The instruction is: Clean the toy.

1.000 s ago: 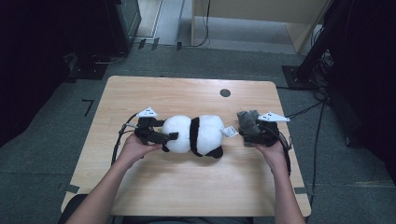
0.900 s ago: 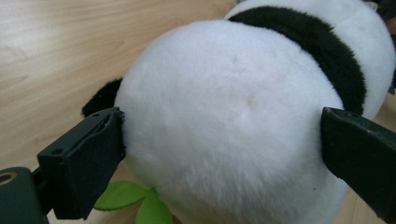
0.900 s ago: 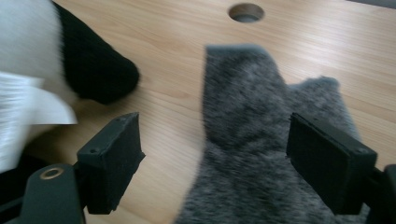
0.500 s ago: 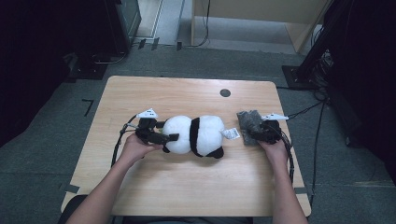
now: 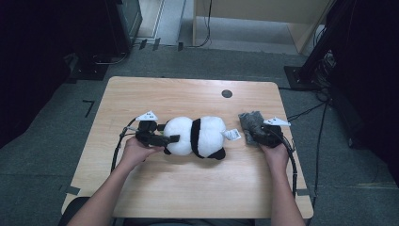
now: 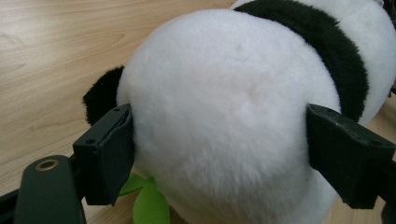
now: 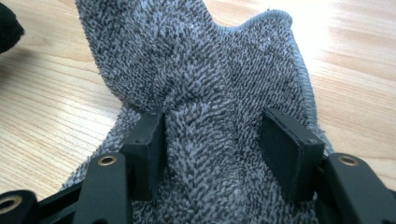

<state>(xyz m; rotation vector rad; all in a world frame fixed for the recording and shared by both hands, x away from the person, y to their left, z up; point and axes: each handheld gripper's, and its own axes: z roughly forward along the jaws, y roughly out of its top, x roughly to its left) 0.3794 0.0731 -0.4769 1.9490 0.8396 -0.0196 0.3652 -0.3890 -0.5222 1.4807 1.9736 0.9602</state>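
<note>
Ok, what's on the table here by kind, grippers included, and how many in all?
Stuffed panda: 1
Grey towel: 1
Handheld grippers: 2, the left gripper at the panda's white head, the right gripper at the towel
Total: 4

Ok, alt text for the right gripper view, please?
A grey terry-cloth towel lies bunched on the light wooden table, a raised fold between the right gripper's two black jaws, which have just been closing. The left pad touches the fold.
</note>
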